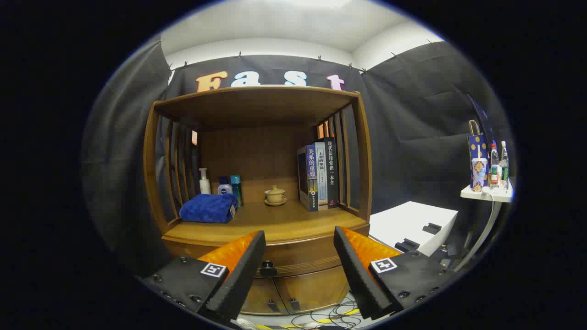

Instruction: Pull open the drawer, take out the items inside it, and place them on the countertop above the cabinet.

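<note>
1. Drawer sits shut in the wooden cabinet, directly beyond the gripper, whose fingers stand wide apart and hold nothing.
2. Its dark knob shows in the gap between the fingers, close against the inner edge of the left one (well off the midline of the gap). My read: the gripper needs to shift left a little before it can close on the knob.
3. The drawer front runs side to side, so the pull should come straight back toward the gripper.
4. Below the drawer are two cupboard doors with small dark handles (not part of this job).
5. Just above the drawer is the countertop, the drop-off spot. It has bare wood in the middle front.
6. On it, going back: a folded blue towel to the left, three bottles behind that, a small lidded cup on a saucer at centre, and upright books to the right.
7. Drawer contents cannot be told while it is shut.
8. Stage: first step not yet done.
</note>
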`<state>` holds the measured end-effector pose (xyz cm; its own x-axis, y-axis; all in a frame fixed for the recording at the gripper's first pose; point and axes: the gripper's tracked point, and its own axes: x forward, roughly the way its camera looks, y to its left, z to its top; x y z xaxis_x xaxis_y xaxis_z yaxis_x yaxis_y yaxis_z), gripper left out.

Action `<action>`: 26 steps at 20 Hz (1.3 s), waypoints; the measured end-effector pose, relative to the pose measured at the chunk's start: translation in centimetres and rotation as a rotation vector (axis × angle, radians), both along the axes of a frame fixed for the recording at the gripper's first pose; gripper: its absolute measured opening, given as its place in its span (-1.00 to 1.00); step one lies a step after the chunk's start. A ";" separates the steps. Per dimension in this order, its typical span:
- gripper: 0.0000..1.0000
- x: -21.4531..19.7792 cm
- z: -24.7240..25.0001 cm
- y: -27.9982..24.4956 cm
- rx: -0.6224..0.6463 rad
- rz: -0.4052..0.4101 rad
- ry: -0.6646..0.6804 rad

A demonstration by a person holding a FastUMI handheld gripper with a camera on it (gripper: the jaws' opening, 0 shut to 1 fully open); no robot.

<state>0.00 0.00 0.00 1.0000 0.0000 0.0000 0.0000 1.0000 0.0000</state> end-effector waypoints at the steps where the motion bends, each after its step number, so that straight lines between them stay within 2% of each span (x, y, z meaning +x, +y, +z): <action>1: 0.97 0.0 -0.1 -0.2 0.002 0.001 0.003; 17: 0.97 -0.2 -0.5 -0.6 0.032 0.004 0.006; 26: 0.97 1.8 -3.5 1.8 0.069 0.057 0.019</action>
